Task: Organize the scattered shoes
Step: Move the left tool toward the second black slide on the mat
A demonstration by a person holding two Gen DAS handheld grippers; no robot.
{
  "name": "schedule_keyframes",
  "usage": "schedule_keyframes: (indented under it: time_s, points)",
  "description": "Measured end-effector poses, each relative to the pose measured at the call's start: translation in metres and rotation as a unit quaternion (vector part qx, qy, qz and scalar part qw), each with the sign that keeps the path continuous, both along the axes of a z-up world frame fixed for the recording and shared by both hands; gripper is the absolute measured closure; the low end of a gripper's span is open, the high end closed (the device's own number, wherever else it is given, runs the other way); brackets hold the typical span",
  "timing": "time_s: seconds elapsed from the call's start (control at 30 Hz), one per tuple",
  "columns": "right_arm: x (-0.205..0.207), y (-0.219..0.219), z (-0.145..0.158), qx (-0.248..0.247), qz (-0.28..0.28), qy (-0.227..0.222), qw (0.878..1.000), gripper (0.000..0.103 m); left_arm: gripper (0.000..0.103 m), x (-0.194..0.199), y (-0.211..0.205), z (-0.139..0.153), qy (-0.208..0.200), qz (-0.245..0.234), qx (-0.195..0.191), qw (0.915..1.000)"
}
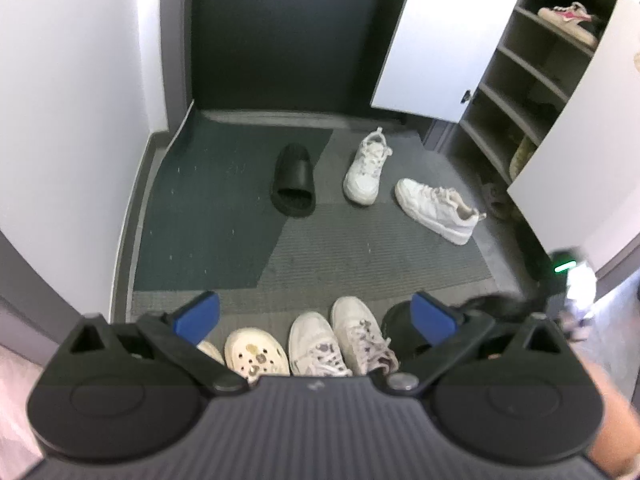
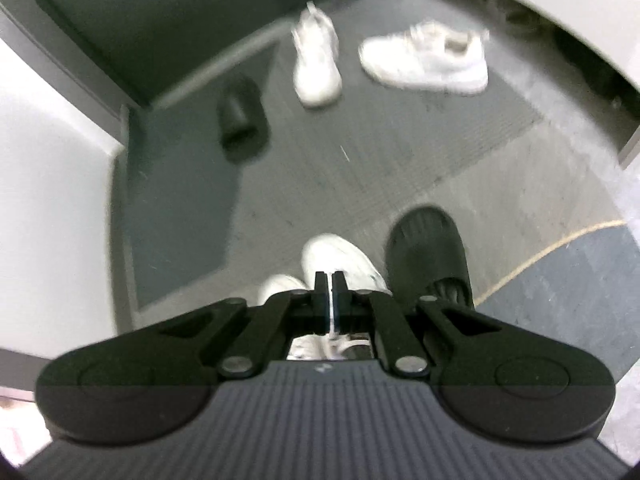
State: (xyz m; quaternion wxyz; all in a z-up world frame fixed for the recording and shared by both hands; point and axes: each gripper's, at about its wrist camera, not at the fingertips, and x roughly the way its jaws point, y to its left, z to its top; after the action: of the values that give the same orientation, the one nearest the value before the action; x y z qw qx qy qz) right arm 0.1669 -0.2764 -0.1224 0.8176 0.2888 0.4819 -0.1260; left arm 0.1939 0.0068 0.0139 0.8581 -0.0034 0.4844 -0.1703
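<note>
Firstly, tools. Left gripper (image 1: pixel 316 316): black hinged arms, blue flat pads (image 1: pixel 198 314), spread wide, nothing between them; ribbed grey housing bearing a small pale mark, too small to read. Right gripper (image 2: pixel 331 286): same black build, pads pressed together with only a thin bright line between, nothing pinched; a similar small mark on its housing, not legible.

Row nearest the left gripper, toes pointing away: cream clog (image 1: pixel 256 354), moulded, perforated, studded with small charms; a second pale toe just left of it, mostly hidden by the arm; two white laced sneakers (image 1: pixel 340 340) side by side; black slide (image 2: pixel 428 256), ribbed on top, just right of them.

Farther out on the grey ribbed mat (image 1: pixel 360 256): second black slide (image 1: pixel 294 180), smooth and rounded, lying on the darker green mat section; white sneaker (image 1: pixel 366 170) with laces; low white sneaker (image 1: pixel 438 208), angled, near the cabinet.

Right side: open shoe cabinet (image 1: pixel 532 80), white doors, grey shelves; pink-and-white shoe (image 1: pixel 568 20) on an upper shelf. No brand or writing could be read on any shoe.
</note>
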Motion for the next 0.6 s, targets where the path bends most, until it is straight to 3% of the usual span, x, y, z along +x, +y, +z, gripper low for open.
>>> schedule_keyframes:
  time_s: [0.1, 0.3, 0.43, 0.6]
  points:
    - [-0.039, 0.007, 0.062, 0.001, 0.016, -0.044, 0.999, 0.096, 0.000, -0.006, 0.001, -0.008, 0.011, -0.013, 0.011, 0.9998]
    - [-0.101, 0.006, 0.124, 0.004, 0.022, -0.136, 0.990, 0.095, 0.000, 0.003, 0.004, -0.020, 0.021, -0.028, 0.020, 0.9992]
    - [-0.120, 0.001, 0.136, 0.024, 0.005, -0.189, 0.982, 0.094, 0.000, 0.035, -0.005, -0.025, 0.015, -0.032, 0.039, 0.9986]
    - [-0.123, -0.008, 0.128, 0.077, -0.027, -0.217, 0.973, 0.093, 0.000, 0.087, -0.034, -0.036, 0.001, -0.021, 0.104, 0.9944]
